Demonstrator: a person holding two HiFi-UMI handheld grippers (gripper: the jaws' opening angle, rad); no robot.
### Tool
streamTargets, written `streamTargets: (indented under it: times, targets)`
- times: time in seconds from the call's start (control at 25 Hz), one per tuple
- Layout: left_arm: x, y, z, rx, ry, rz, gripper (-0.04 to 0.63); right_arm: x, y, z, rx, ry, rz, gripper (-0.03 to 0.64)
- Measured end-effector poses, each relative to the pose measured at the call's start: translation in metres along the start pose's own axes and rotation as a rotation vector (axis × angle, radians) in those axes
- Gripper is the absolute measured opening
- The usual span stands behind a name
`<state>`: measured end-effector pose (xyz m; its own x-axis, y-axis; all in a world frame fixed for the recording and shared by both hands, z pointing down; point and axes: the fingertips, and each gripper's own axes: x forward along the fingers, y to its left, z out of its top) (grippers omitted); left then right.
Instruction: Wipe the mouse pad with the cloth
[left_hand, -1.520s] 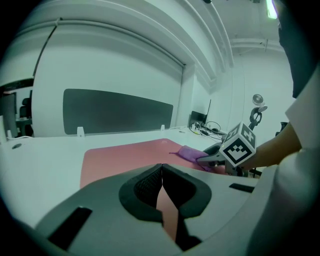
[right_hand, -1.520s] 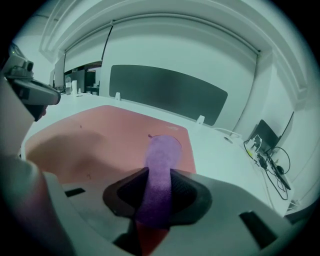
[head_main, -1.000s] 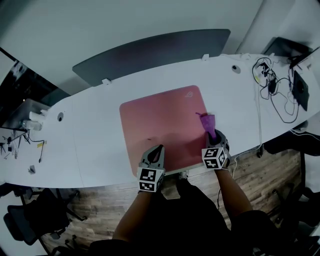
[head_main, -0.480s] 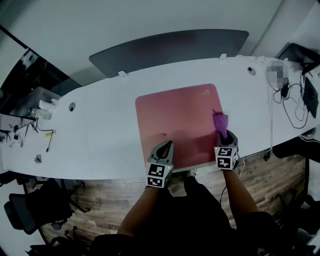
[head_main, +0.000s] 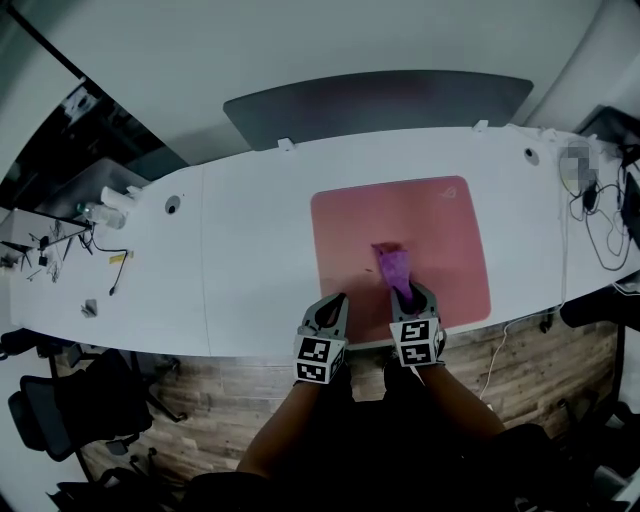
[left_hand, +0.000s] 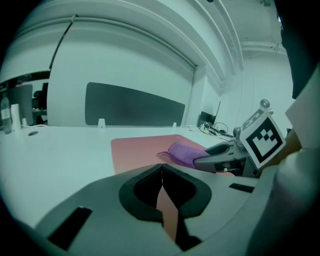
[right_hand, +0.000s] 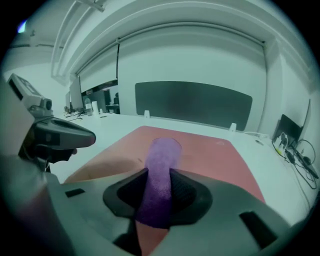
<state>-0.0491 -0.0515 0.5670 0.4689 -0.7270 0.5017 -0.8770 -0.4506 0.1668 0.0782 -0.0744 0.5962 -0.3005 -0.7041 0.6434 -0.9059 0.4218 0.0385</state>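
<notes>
Long white worktop (head_main: 250, 250) carrying a pink mouse pad (head_main: 440, 225). The right tool (head_main: 408, 296) clamps the purple cloth (head_main: 391, 264), free end flat on the pad for wiping; the left tool (head_main: 333, 304), jaws together and empty, sits at the pad's near-left corner, likely steadying it

The mouse pad (head_main: 440, 230) is a large pink rectangle with rounded corners and a small pale logo in its far right corner. It lies flat on the white desk (head_main: 250, 260), its near edge close to the desk's near edge. The cloth (head_main: 392, 265) is purple and fuzzy, bunched into a narrow strip. Its near end is pinched between the jaws of the right gripper (head_main: 408, 293). Its far end lies on the pad's near left part, well inside the edges.
</notes>
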Motion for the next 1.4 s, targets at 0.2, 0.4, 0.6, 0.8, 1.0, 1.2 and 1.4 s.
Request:
streamTargets:
  times: [0.2,0.4,0.6,0.8,1.0,1.2,1.4]
  targets:
    - [-0.023,0.039,-0.007,-0.011,-0.002,0.026,0.021,0.009,0.069,0.006,-0.042,0.002,0.075,0.129]
    - [-0.046,0.066,-0.011,-0.012,-0.019,0.013,0.021,0.014,0.120,0.005,-0.040,0.013,0.105,0.129]
    - [-0.055,0.083,-0.018,-0.012,-0.017,0.001,0.021,0.018,0.151,0.002,-0.033,0.022,0.114,0.129]
    - [-0.062,0.088,-0.018,-0.023,-0.034,-0.009,0.021,0.022,0.163,-0.005,-0.055,0.041,0.094,0.130]
    - [-0.061,0.081,-0.019,0.006,-0.028,-0.020,0.021,0.022,0.154,-0.008,-0.067,0.031,0.070,0.129]
    - [-0.055,0.060,-0.011,0.036,-0.027,-0.033,0.021,0.018,0.134,-0.014,-0.067,0.023,0.047,0.129]
    - [-0.048,0.034,-0.006,0.017,-0.028,-0.016,0.021,0.015,0.107,-0.018,-0.057,0.036,0.066,0.133]
